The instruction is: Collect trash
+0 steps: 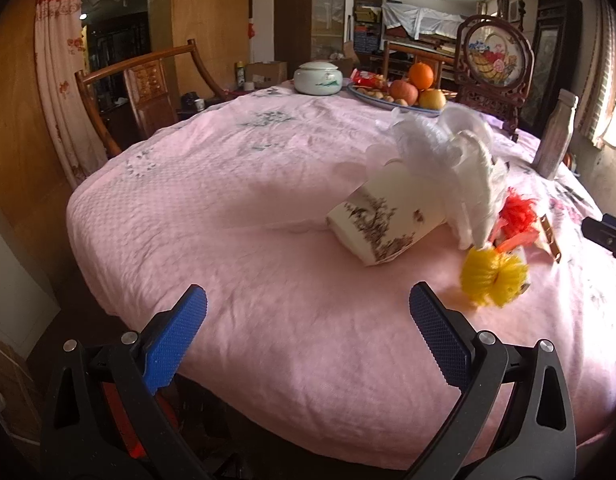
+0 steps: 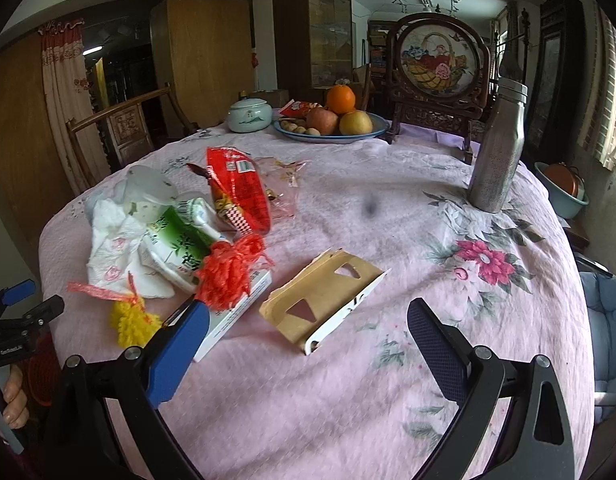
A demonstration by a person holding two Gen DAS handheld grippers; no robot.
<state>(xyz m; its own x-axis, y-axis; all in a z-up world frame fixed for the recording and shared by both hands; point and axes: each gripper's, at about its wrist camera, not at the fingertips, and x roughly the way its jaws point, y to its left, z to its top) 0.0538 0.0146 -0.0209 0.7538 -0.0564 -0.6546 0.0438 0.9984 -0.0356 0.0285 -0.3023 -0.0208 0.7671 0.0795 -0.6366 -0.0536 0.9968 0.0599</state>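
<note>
I'm lining up the first pick: both grippers, left [image 1: 308,308] and right [image 2: 308,320], hover with jaws released. Next, close on the brown card sleeve [image 2: 324,300] just beside the trash pile [image 2: 180,232].

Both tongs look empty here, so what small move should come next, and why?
Probably ease the open right tongs forward onto the torn brown cardboard packet. It lies flat on the pink cloth, directly between the fingers, apart from the trash pile.

Left gripper [image 1: 308,306] and right gripper [image 2: 308,320] gape wide (both empty).
</note>
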